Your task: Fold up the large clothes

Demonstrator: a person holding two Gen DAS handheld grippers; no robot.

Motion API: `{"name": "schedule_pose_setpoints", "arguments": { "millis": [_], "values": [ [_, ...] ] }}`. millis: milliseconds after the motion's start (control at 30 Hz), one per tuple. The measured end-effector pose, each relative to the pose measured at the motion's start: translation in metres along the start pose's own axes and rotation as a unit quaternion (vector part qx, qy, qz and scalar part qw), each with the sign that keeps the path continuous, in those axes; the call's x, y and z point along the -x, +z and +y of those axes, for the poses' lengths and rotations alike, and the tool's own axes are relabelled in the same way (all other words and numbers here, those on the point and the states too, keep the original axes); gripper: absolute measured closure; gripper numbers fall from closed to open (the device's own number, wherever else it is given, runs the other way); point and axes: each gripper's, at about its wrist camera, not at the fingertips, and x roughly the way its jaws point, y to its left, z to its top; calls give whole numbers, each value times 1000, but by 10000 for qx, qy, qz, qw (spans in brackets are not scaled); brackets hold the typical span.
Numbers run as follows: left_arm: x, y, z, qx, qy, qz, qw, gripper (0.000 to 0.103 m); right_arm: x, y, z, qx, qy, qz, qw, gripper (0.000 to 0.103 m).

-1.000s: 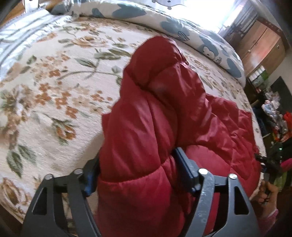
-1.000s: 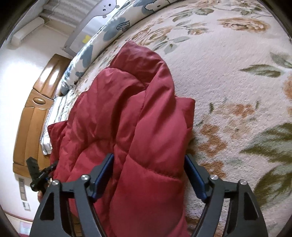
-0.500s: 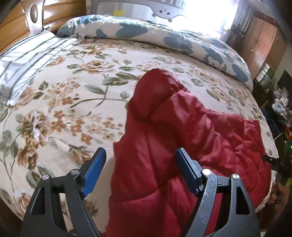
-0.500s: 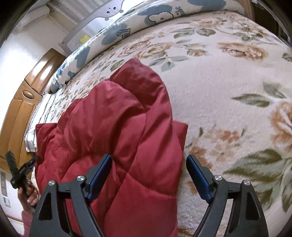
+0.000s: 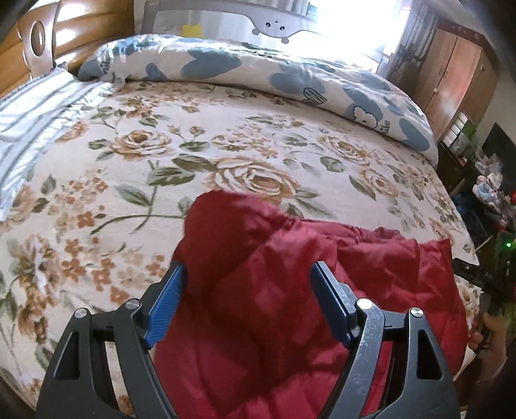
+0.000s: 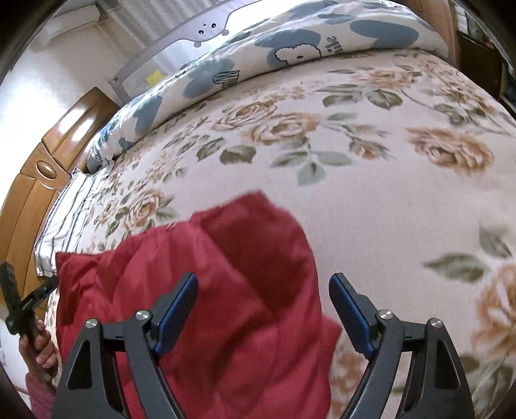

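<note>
Red padded jacket, folded into a thick stack, is seen lying at the near edge of the bed, on the floral bedspread. In the left wrist view the left gripper is held just above the jacket's left portion with its blue-padded fingers spread wide and nothing between them. In the right wrist view the right gripper is likewise spread wide and empty over the jacket's right portion, one finger above the fabric, the other above the bedspread.

Only the left view shows the wooden wardrobe and cluttered shelves at far right, and the person's right hand at the jacket's far end. Only the right view shows the wall air conditioner and the left hand on its gripper handle.

Farther off, a striped pillow lies by the wooden headboard, and a blue-and-white duvet is rolled along the far side; letters reading "ile" can be made out on it, the rest being hidden. A grey bed rail with a cartoon face stands behind.

One second earlier both grippers were clamped on the jacket, raised in a bunch; it has since been released and lies flatter.
</note>
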Motion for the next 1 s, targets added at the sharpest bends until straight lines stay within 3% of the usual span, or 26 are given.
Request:
{"name": "schedule_pose_setpoints", "arguments": {
  "millis": [67,133,200,233,267,300,567,733,1000],
  "values": [
    [-13,5,1,50,35,121,9999,25,-10,10,1,-6,21,67,10000,19],
    [-21,7,0,61,106,208,9997,39,-19,14,2,16,81,184,9998,21],
    [-29,7,2,102,148,340,9993,72,-23,15,4,66,95,257,9996,44],
    [-31,6,4,123,178,372,9991,80,-24,15,6,87,-6,276,9996,67],
    [-32,5,6,151,135,393,9990,87,-23,14,8,109,-43,279,9995,82],
    [-30,5,6,159,88,364,9992,90,-20,13,12,155,-50,202,9997,84],
    [-21,27,-7,49,254,22,9997,93,5,25,29,288,-569,-584,9963,90],
    [-59,30,-6,84,460,314,9984,93,-24,30,26,311,-958,-439,9939,90],
    [-94,20,-3,131,587,623,9962,92,-58,16,12,148,-1112,-189,9935,91]
  ]
}}
